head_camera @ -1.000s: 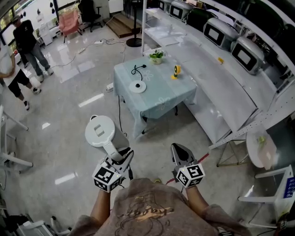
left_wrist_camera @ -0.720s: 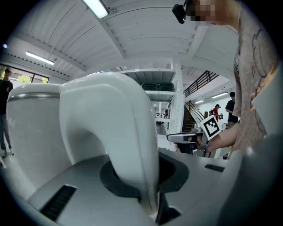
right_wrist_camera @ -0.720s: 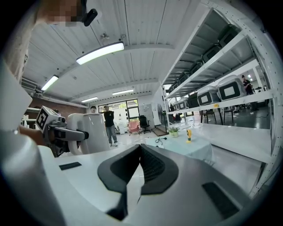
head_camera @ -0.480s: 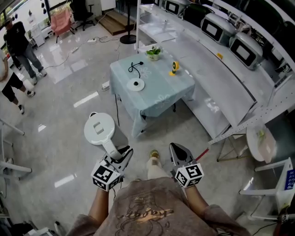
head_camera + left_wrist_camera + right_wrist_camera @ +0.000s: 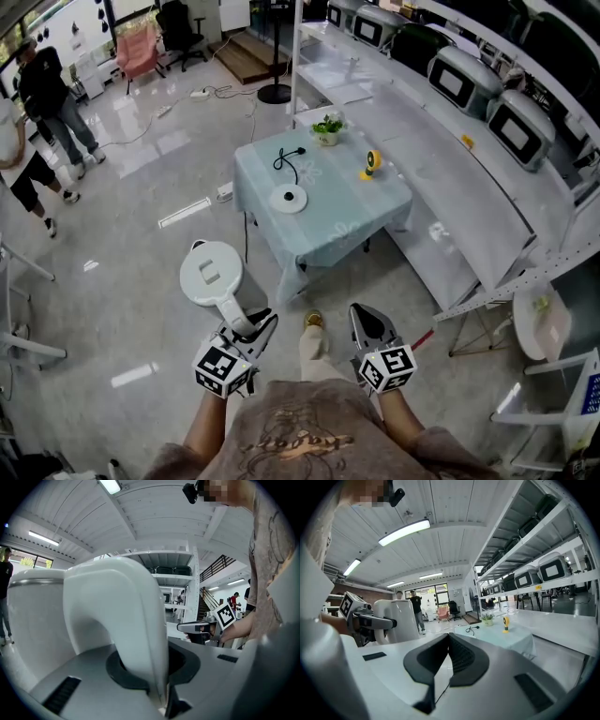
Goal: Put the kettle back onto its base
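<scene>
Shiny grey floor all round us, with workshop shelving running down the right of the head view. Our left gripper is clamped on the handle of the white kettle, pads pinching the arch low down. The left gripper view is basically all handle. Our right gripper has its jaws pressed together on nothing, sitting alongside at lower centre.

The kettle hangs over the floor at lower left, lid up. It's well apart from the round base, which sits on the pale blue table at upper centre with its black cord curling behind it.

We reckon it handles like any hard-plastic kettle: stiff, smooth, a bit slippery in the pads. We can't tell if there's water inside, so we treat it as heavy. The handle looks like the right spot to hold. The body hangs out ahead of the jaws though, and will probably want to swing, so we'd keep it upright and bring it down square on the base.
</scene>
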